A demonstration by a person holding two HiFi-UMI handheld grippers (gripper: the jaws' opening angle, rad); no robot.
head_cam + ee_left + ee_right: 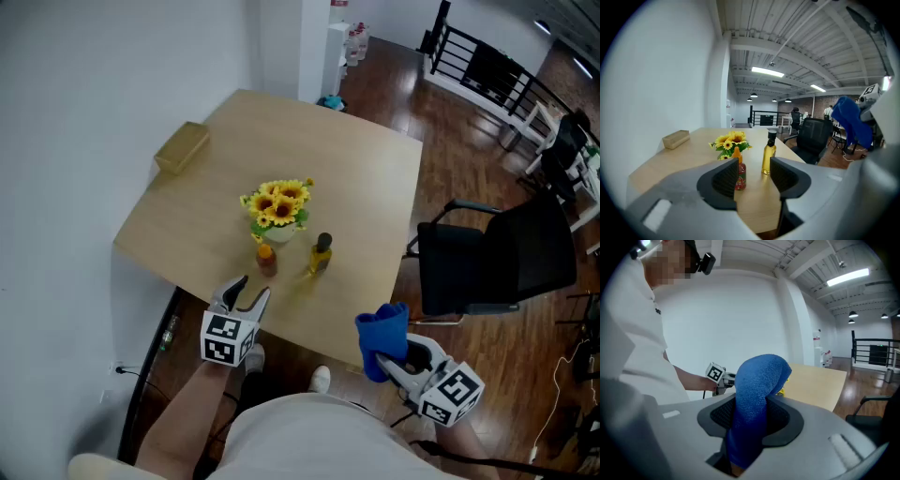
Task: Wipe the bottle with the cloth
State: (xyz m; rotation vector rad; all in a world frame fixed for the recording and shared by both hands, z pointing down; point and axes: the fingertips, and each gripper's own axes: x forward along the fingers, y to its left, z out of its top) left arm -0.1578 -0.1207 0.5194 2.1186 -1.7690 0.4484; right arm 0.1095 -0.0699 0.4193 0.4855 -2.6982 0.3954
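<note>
A yellow oil bottle [321, 254] with a black cap stands on the wooden table [356, 178], just right of a small red sauce bottle [267, 259]. Both appear in the left gripper view, the oil bottle [768, 153] and the red bottle [739, 170] beyond the jaws. My left gripper [247, 295] hovers open at the table's near edge, nothing between its fingers. My right gripper [386, 357] is off the table's near right corner, shut on a blue cloth [382, 336]. The cloth [754, 401] stands up from between the jaws.
A pot of sunflowers [277, 210] stands just behind the two bottles. A tan box [182, 147] lies at the table's far left. A black office chair [497, 253] stands to the right of the table, over wooden floor.
</note>
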